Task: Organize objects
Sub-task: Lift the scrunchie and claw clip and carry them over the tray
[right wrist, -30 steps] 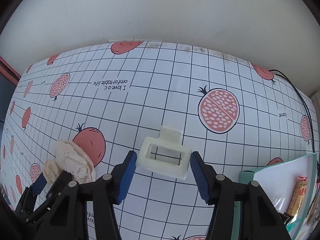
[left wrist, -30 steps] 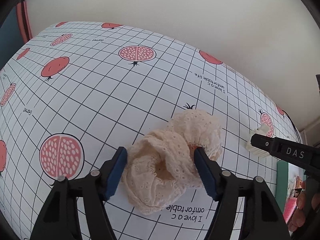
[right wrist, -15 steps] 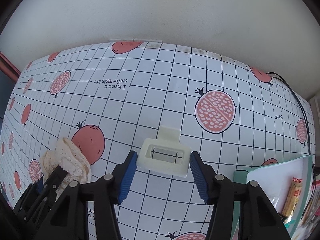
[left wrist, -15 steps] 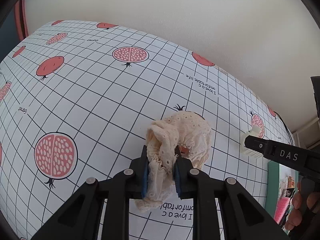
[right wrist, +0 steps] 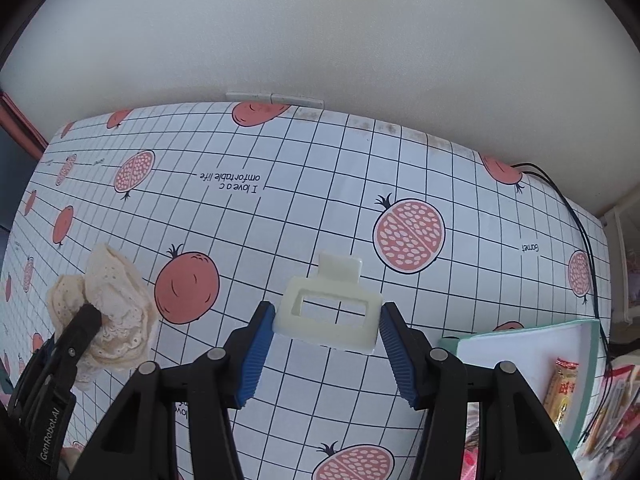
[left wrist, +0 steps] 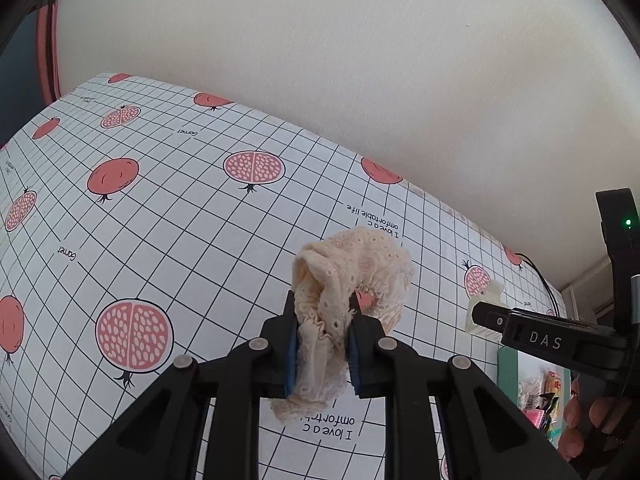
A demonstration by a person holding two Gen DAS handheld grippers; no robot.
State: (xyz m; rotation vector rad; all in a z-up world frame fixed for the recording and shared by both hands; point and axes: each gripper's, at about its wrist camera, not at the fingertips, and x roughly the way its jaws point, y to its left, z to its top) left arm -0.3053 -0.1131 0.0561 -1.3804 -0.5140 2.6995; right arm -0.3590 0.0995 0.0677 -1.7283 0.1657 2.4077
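My left hand-held gripper, now raised, clamps the lace scrunchie; my right hand-held gripper straddles the hair claw, unclosed—squeeze it squarely.

A table covered in a white grid-patterned cloth printed with pomegranates carries the things. A cream hair claw clip rests near its middle. To the clip's right lies a teal-edged tray; beyond that tray a black cable runs along the table's edge.
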